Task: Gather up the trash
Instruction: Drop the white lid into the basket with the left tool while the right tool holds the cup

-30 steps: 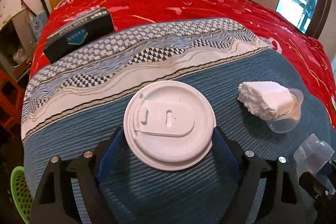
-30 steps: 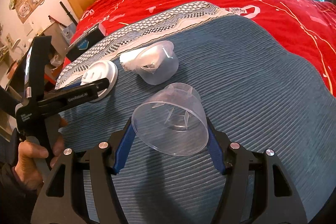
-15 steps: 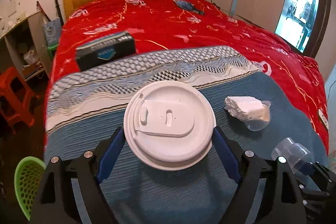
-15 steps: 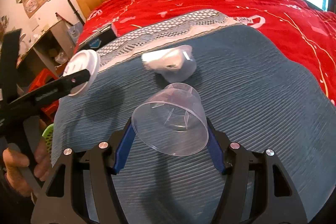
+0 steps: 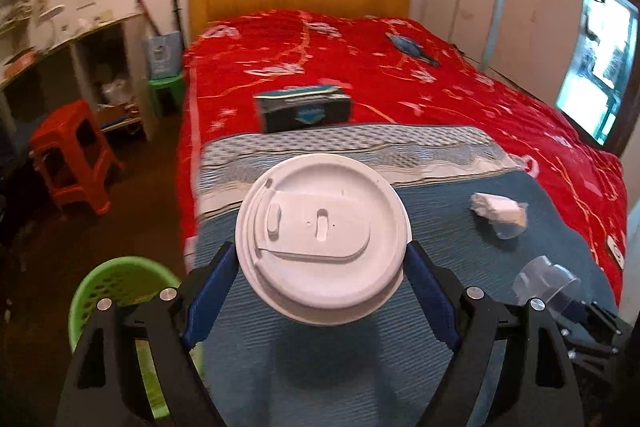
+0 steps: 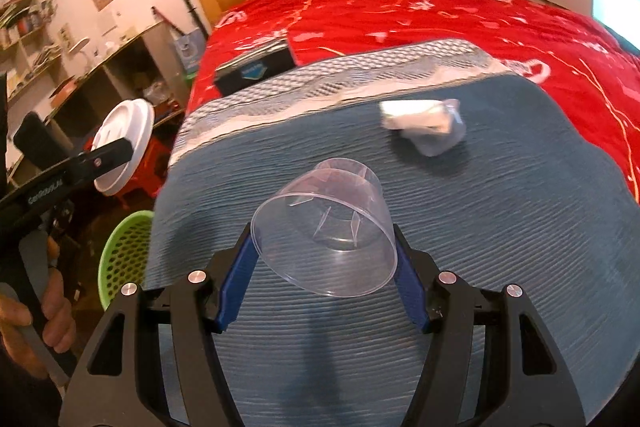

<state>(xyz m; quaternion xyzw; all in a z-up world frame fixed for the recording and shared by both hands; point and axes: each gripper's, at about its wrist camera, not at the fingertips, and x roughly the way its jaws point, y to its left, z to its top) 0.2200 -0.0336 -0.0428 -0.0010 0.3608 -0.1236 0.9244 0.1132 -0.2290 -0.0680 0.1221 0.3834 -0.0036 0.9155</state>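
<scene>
Trash here is three pieces: a white cup lid [image 5: 322,241] clamped edge to edge between the jaws of the left gripper [image 5: 322,267], a clear plastic cup [image 6: 326,227] pinched by its rim in the right gripper [image 6: 325,271], and a second clear cup stuffed with white foam [image 6: 424,125] lying on the blue blanket [image 6: 500,247], at about one o'clock from the held cup. In the left wrist view a green basket [image 5: 100,283] sits on the floor at about eight o'clock, beside the bed's edge; it seems the likely drop point. The lid is held only by its thin rim, so a tilt or jolt could let it pivot out and land on the dark floor short of the basket. The clear cup is thin, and the squeeze could buckle its wall and pop it free. Both grippers converging on one small basket risk knocking each other, and a lid released flat may catch on the rim. The foam piece could slip out of its cup when picked up.
</scene>
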